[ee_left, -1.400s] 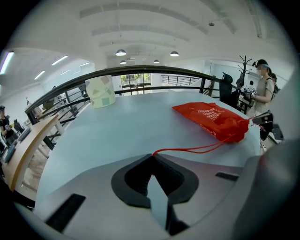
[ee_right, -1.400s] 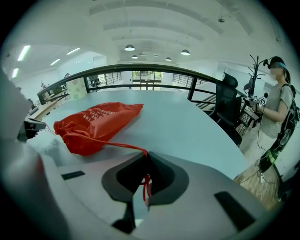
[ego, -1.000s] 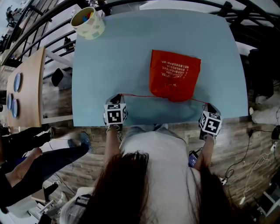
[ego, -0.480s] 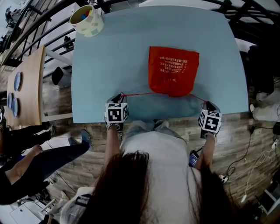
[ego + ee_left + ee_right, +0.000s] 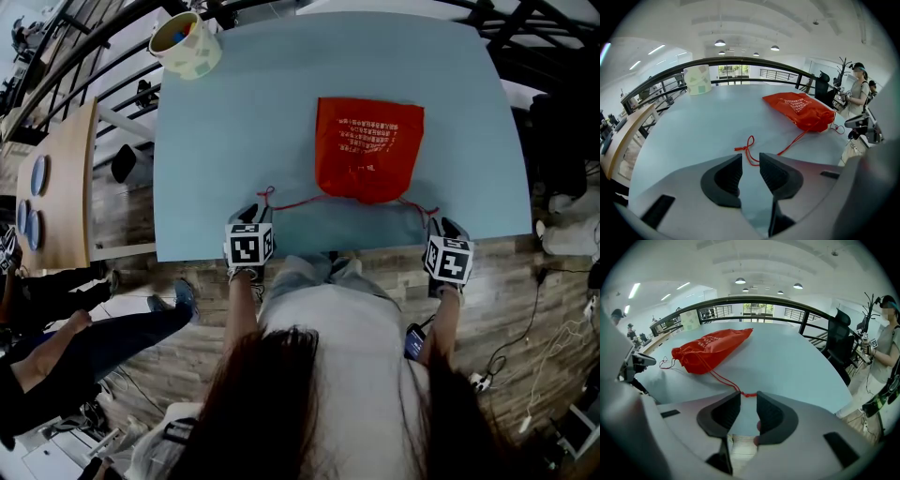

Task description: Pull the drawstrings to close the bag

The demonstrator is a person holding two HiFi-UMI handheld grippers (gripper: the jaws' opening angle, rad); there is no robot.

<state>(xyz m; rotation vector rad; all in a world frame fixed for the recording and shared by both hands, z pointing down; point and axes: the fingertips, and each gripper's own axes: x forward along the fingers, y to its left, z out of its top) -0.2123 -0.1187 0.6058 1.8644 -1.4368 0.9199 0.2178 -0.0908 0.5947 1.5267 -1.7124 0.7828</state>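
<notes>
Though tiny from overhead, a looped drawstring knot (image 5: 746, 146) on the table (image 5: 689, 122)

Reads as an open-plan office or lab hall — white ceiling with round lamps (image 5: 720, 42), black railing (image 5: 740, 60) past the far edge of the light blue table (image 5: 281, 112), swivel chair (image 5: 838, 339) off its right edge, coat stand (image 5: 843, 70), wooden desk (image 5: 66, 178) off the left edge — cables (image 5: 531, 323) trailing over plank floor (image 5: 197, 361).
</notes>
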